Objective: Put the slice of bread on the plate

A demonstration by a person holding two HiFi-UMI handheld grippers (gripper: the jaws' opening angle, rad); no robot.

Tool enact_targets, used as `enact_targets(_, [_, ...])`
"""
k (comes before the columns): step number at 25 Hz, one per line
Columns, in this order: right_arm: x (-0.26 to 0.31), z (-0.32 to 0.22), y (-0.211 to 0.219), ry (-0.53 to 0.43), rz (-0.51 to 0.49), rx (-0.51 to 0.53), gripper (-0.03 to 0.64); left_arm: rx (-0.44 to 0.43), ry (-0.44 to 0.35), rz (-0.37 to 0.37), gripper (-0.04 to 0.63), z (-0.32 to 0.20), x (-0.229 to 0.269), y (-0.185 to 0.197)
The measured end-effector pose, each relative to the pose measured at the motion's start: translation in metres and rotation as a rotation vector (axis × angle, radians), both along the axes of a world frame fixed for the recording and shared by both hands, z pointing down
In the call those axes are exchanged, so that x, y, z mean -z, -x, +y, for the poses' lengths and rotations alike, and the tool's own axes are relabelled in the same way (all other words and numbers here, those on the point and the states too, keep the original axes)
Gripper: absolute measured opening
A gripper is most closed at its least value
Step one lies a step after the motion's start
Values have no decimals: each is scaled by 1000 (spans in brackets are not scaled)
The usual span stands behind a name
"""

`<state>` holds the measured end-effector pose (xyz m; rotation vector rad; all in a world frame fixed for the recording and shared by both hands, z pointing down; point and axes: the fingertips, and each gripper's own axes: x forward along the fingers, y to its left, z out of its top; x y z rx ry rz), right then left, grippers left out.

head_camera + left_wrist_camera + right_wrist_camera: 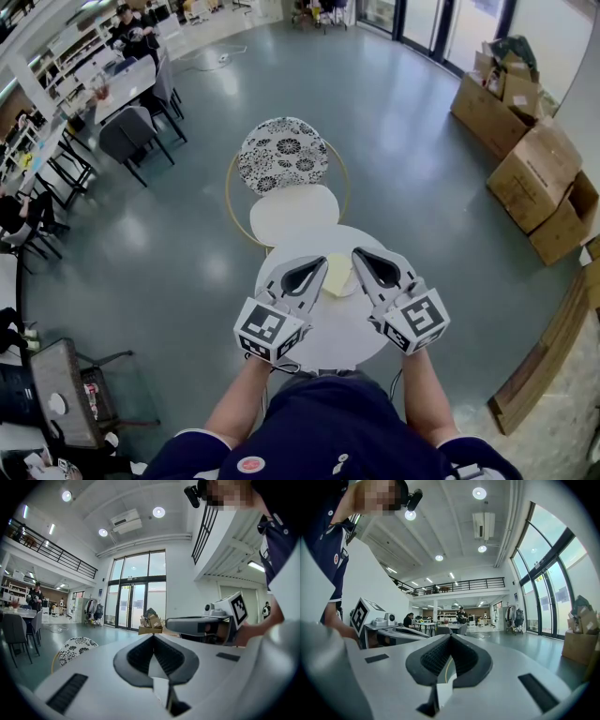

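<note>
Pale-yellow slice of bread lies on the small round white worktop, between the tips of my two tools; whether a plate sits under it I cannot tell, since its rim does not separate from the white surface. Left tool has its jaws pressed together on nothing, and so does the right tool. Both are held roughly level, just beside the bread. Hazards from here: an approach with the jaws not spread would push the slice rather than grip it — possibly off the worktop's edge. Too firm a pinch would likely crush or tear the soft crumb. The tools stand close together and could collide.
</note>
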<state>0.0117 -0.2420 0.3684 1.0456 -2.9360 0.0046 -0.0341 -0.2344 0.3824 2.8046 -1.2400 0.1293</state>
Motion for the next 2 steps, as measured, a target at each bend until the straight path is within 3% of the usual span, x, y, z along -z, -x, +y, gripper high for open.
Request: enact_targets(2, [0,1,-1,-2,-1,0,8,0,-2,1,6,1,0,-1])
